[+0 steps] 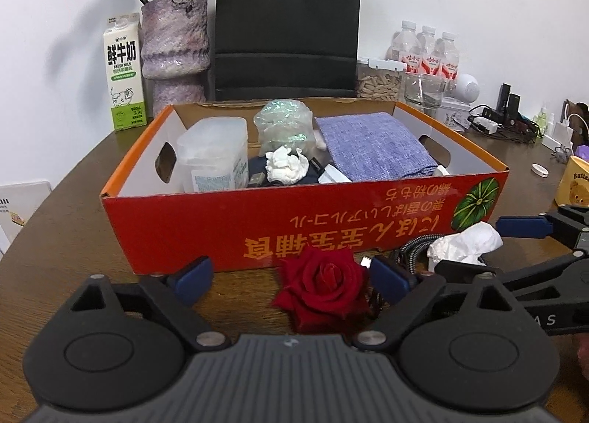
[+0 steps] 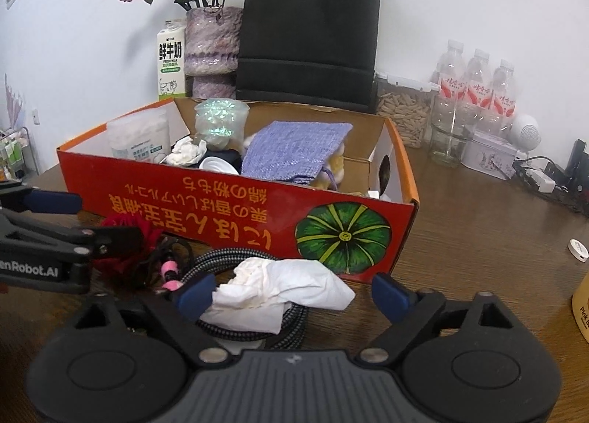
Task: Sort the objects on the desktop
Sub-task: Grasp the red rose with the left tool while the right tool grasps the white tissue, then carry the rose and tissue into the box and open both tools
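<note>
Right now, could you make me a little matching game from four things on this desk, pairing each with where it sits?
Things:
1. red rose bloom
2. crumpled white tissue on the braided cable
3. folded purple woven cloth
4. white-and-green milk carton

Places:
A. inside the orange cardboard box
B. standing by the wall, beside the purple vase
C. between the left gripper's open fingers
D. between the right gripper's open fingers

Pairs: 1-C, 2-D, 3-A, 4-B
</note>
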Demonstrator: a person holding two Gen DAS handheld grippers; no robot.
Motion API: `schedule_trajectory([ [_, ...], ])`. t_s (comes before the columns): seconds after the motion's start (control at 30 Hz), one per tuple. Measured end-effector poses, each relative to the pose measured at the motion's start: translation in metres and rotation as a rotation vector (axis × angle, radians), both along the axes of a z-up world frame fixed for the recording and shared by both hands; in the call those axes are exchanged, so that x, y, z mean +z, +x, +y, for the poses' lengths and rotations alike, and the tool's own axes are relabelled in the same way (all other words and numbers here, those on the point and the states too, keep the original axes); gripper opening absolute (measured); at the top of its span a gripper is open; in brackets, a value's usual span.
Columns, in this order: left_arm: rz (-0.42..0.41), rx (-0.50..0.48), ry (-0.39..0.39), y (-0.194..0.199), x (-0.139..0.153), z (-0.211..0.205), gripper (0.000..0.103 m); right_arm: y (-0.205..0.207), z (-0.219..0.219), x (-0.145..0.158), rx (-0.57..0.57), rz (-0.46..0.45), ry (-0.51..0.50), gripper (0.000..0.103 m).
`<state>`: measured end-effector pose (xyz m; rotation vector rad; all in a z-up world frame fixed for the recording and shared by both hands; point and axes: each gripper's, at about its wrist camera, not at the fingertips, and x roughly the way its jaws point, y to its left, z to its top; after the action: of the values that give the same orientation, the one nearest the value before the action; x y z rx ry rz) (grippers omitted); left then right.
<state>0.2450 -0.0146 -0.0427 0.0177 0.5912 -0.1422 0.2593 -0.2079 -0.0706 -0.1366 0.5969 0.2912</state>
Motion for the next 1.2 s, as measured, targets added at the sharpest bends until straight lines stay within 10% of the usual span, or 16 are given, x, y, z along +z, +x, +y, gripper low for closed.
schedule_trajectory([
  [0.27, 0.054, -0.021, -0.047, 0.005, -0.006, 0.003, 0.056, -0.003, 0.003, 0.001, 0.042, -0.002, 0.015, 0.052],
  [0.57, 0.064, -0.02, -0.06, 0.006, -0.007, 0.004, 0.052, -0.008, 0.003, 0.004, 0.057, -0.026, 0.019, 0.01],
  [1.2, 0.002, -0.023, -0.063, -0.007, 0.009, 0.003, 0.044, -0.022, -0.002, 0.024, 0.065, -0.112, 0.073, 0.008],
])
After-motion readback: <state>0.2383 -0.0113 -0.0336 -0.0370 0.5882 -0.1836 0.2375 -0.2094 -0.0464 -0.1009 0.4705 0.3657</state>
